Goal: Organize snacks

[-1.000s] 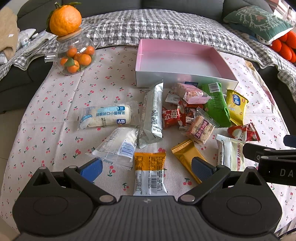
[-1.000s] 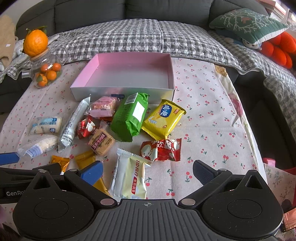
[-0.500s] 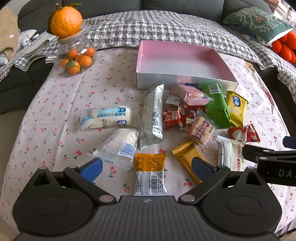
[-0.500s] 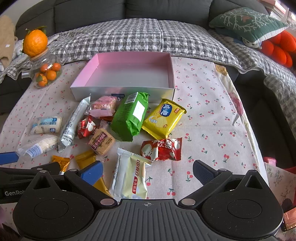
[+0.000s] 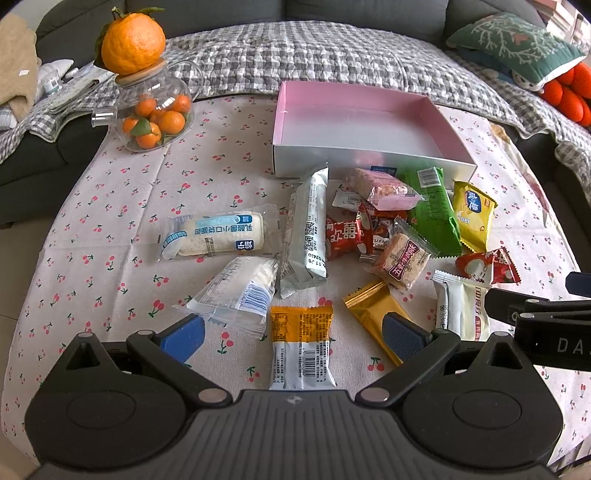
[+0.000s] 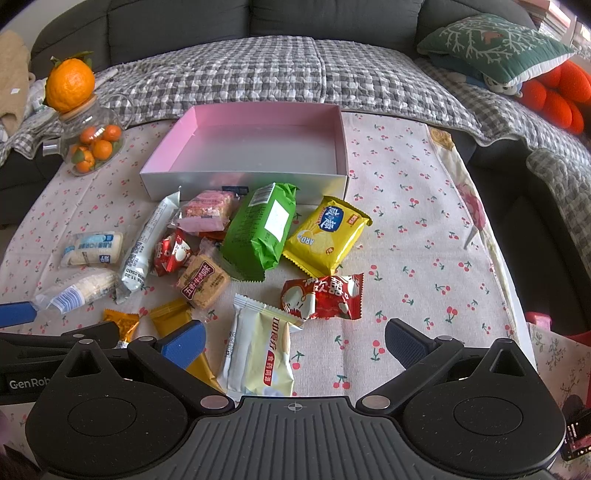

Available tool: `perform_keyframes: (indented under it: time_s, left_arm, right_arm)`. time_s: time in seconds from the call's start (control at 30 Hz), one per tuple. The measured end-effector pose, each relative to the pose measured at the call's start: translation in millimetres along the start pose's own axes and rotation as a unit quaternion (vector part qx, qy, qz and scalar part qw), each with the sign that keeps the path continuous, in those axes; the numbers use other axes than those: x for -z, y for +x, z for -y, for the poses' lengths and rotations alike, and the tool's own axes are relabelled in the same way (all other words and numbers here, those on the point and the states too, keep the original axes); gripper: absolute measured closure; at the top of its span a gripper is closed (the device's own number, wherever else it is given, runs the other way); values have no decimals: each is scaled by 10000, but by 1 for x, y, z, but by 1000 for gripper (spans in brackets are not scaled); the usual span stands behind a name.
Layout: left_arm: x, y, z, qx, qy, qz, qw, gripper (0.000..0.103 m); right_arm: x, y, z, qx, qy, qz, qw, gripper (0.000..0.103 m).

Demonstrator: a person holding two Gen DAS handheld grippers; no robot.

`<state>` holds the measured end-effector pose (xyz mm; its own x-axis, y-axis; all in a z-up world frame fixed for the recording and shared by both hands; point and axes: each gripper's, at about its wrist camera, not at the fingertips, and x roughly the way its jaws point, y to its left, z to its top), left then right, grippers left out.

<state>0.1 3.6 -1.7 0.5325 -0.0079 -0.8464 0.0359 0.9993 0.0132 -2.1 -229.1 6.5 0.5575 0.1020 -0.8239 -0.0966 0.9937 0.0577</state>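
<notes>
Holding nothing, the left gripper (image 5: 291, 334) and the right gripper (image 6: 293, 341) both hang wide open over the near edge of the cherry tablecloth (image 6: 413, 236). Snack packs lie in a heap near the middle, like the green pack (image 6: 262, 229). Touching the heap's far side is the pink box (image 6: 255, 147).

Home liv. rm: sofa (image 6: 258, 22), cushion (image 6: 491, 44)

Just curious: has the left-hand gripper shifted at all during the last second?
Yes, slightly. In its own view the open pink cardboard box has slid rightward and down, so the left gripper drifted a little left and forward.
</notes>
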Motion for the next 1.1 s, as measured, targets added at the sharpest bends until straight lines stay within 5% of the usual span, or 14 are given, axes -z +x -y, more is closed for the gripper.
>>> perform_keyframes:
  time_s: [1.1]
  left_arm:
    - [0,1,-3,-75,1,80,9999,0]
  right_arm:
    - [2,1,2,-18,30,-32,10000,0]
